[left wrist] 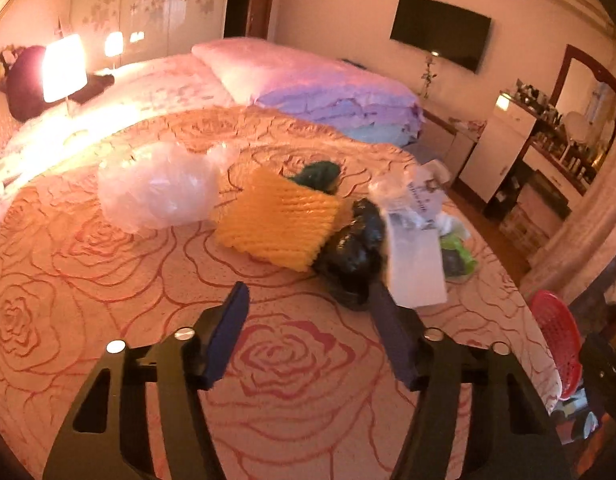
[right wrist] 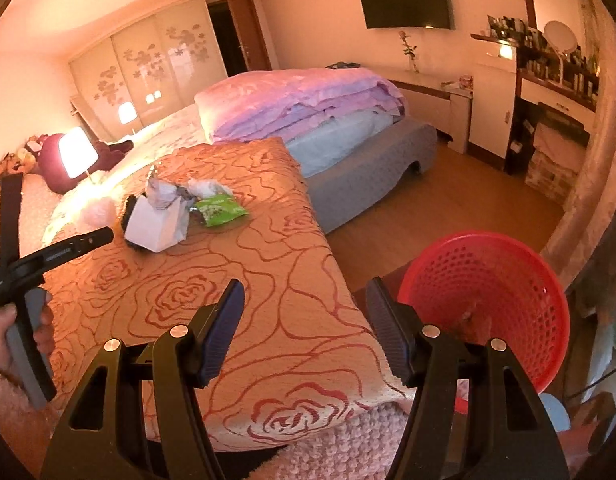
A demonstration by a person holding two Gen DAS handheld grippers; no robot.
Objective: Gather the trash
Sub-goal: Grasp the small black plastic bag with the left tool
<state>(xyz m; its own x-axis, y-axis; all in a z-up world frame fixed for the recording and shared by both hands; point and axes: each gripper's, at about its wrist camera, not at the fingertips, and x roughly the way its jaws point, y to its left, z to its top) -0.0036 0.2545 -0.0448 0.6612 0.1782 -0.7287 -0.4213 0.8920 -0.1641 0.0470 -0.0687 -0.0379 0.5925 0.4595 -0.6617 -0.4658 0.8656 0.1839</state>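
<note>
Trash pile on bedspread (rose-patterned)

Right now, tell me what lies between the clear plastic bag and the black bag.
The yellow foam net, shown in the left wrist view.

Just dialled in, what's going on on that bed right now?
A person is clearing trash off the rose-patterned orange bedspread with a pair of tongs in each hand. The left tongs are open and empty, aimed at the pile: a crumpled black plastic bag, a yellow foam net sleeve, a clear plastic bag and a white paper carton. The right tongs are also open and empty, beside the red perforated plastic basket standing off the bed's edge.
</note>
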